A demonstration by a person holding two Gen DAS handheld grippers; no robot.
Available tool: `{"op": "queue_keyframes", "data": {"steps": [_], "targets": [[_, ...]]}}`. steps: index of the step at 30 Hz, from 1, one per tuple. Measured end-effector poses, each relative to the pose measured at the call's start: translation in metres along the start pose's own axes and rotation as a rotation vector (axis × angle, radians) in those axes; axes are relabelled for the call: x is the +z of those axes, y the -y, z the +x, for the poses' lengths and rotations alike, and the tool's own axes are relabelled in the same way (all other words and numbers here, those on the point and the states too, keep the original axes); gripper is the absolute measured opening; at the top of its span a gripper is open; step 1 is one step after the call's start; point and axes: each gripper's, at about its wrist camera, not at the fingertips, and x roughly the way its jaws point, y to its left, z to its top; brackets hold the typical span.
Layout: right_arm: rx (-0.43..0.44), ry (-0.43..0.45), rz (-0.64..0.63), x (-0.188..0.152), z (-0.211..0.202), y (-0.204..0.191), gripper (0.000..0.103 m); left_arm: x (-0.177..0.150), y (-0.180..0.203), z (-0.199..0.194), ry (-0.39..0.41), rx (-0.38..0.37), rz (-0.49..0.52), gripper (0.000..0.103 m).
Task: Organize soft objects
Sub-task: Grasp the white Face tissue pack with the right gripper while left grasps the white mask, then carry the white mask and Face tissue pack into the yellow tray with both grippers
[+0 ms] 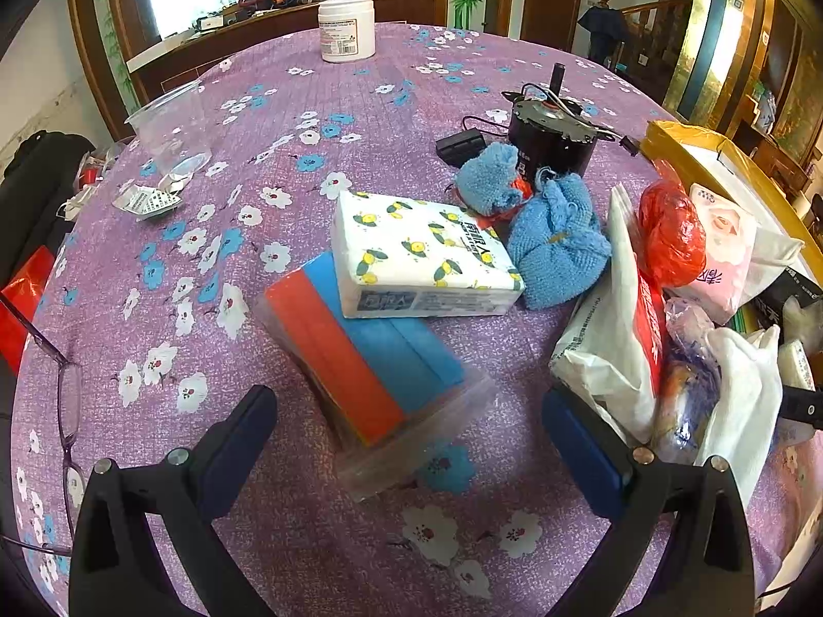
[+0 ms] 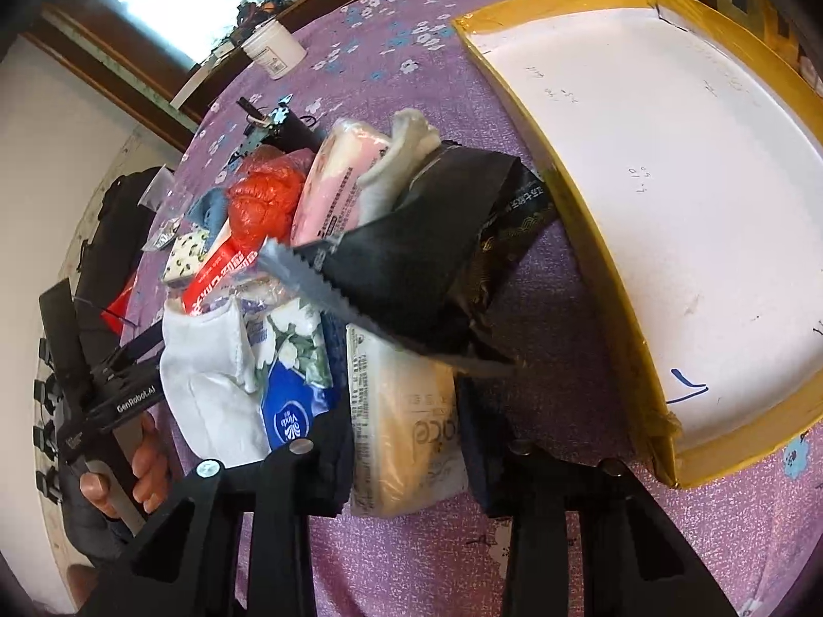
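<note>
In the left wrist view my left gripper (image 1: 406, 432) is open, its fingers on either side of a clear bag with orange and blue sponge cloths (image 1: 370, 355) on the purple cloth. A white tissue pack (image 1: 422, 252) lies on its far end. Blue towels (image 1: 555, 241) lie behind. In the right wrist view my right gripper (image 2: 406, 442) is shut on a beige tissue pack (image 2: 406, 427) at the near edge of a pile: black pouch (image 2: 411, 267), pink tissue pack (image 2: 334, 180), red plastic bag (image 2: 262, 205), white cloth (image 2: 206, 380), blue Vinda pack (image 2: 293, 411).
A yellow-edged shallow box with a white bottom (image 2: 643, 180) stands right of the pile. A black motor (image 1: 550, 139), a white jar (image 1: 345, 28), a clear cup (image 1: 170, 128) and glasses (image 1: 67, 401) lie on the table (image 1: 308, 540).
</note>
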Motion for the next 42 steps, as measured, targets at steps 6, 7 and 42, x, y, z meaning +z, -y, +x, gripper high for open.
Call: {"op": "queue_keyframes", "data": {"steps": [6, 7, 42], "targets": [[-0.041, 0.025, -0.039, 0.001, 0.001, -0.005, 0.046, 0.0, 0.0, -0.001, 0.0, -0.001, -0.001, 0.103], [-0.04, 0.029, -0.042, 0.001, 0.001, -0.005, 0.046, 0.0, 0.0, -0.001, 0.001, -0.001, -0.001, 0.103], [0.168, 0.329, -0.185, -0.052, -0.108, 0.036, 0.017, -0.027, 0.104, -0.036, -0.085, -0.201, 0.042, 0.02]]}}
